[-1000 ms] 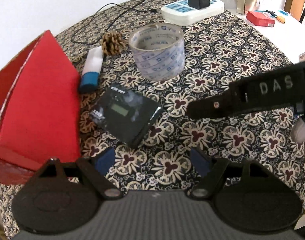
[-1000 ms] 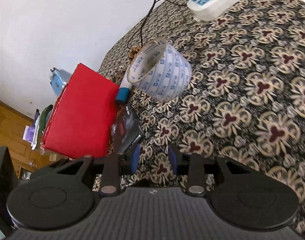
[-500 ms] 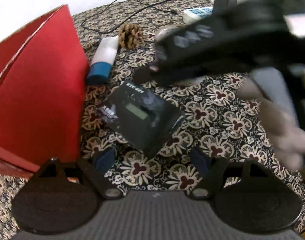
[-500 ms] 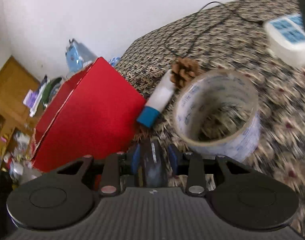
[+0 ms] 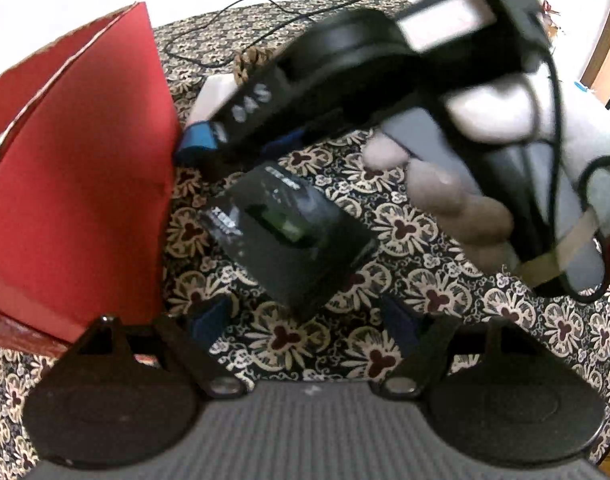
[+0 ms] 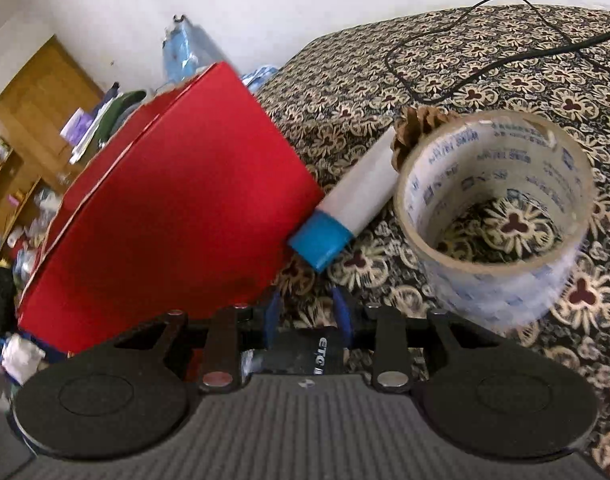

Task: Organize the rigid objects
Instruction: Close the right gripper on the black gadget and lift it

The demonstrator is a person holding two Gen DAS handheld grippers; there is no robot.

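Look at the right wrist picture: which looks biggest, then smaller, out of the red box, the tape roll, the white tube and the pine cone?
1. Red box
2. Tape roll
3. White tube with the blue cap
4. Pine cone, though the tape roll hides part of it, so its full size is unsure.

On the black arm of my right gripper [image 5: 261, 120], seen from my left wrist, I could read white raised letters "AS", with what looked like a "D" before them, blurred. The black packet [image 5: 289, 236] on the patterned cloth carried pale lettering along its upper edge and a second block of letters at its left corner, both too smeared for me to make out. From my right wrist, the same packet's edge [image 6: 305, 354] between my fingers showed "ETC" in white. The tape roll [image 6: 497, 208] bore repeated blue print, too small to read.
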